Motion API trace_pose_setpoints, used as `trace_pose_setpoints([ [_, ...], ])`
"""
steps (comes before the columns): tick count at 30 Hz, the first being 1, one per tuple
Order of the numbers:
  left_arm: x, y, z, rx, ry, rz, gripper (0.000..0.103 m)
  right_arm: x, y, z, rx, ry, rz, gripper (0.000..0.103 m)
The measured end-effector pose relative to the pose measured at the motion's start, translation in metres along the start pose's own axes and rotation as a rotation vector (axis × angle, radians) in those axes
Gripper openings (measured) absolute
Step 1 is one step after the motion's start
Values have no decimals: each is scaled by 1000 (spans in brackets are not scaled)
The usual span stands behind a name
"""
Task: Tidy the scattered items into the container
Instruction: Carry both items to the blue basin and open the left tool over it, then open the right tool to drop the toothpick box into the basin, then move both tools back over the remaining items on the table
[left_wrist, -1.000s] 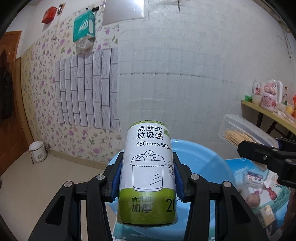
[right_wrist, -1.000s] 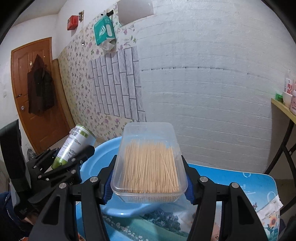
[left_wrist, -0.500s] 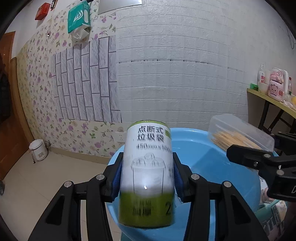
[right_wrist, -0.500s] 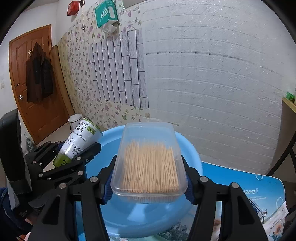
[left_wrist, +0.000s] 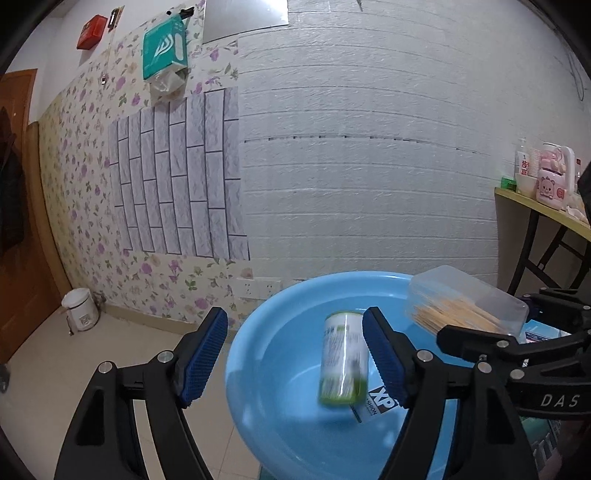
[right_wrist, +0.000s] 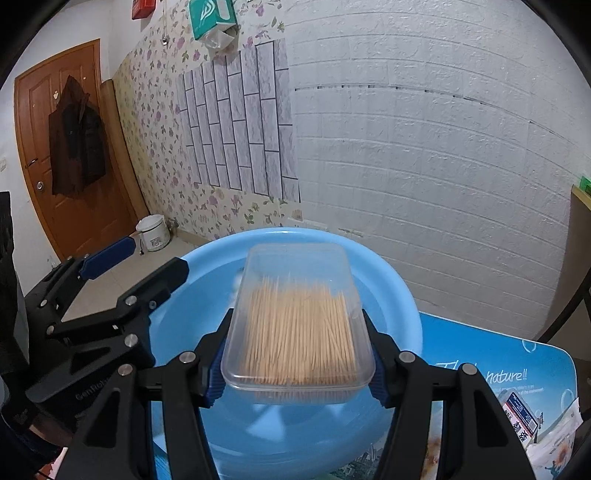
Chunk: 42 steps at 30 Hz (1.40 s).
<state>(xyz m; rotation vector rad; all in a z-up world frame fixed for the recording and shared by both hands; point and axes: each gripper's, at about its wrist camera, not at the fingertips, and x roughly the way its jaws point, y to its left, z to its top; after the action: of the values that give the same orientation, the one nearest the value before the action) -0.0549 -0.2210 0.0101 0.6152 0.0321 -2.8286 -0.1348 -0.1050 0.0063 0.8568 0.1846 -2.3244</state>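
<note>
Now gaping wide: left tool (left_wrist: 295, 354), trash-bag roll (left_wrist: 343, 363) blurred between and beyond its fingers, inside blue basin (left_wrist: 258, 369). Clamped by right tool (right_wrist: 295, 363): toothpick box (right_wrist: 297, 325), over basin.

**A:** so what've you got in front of you, count-wise?

**B:** you've got one blue basin (left_wrist: 258, 373), one green-and-white roll (left_wrist: 343, 365) blurred inside it, one clear box of toothpicks (right_wrist: 297, 325), and two grippers: left gripper (left_wrist: 295, 356), right gripper (right_wrist: 295, 373).

**A:** anything on the floor?

**B:** one small white bin (left_wrist: 80, 309).
</note>
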Motion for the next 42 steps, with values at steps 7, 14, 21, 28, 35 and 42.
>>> trace_pose_setpoints([
  [7,-3,2,-5,-12,13,0,77,2,-2,0,4,24,-12,62],
  [14,-6,2,-5,-20,15,2,78,-8,-10,1,13,10,-11,86],
  [21,-15,-1,-6,-34,21,-1,80,-33,-39,-2,93,-25,-34,86],
  [28,-32,-15,-9,-43,30,-39,86,-64,-72,-13,182,-57,-82,86],
  [35,-61,-44,-18,-33,27,-113,101,-91,-112,-45,275,-52,-147,86],
  [42,-77,-82,-24,-1,42,-158,103,-124,-151,-86,380,-51,-186,86],
])
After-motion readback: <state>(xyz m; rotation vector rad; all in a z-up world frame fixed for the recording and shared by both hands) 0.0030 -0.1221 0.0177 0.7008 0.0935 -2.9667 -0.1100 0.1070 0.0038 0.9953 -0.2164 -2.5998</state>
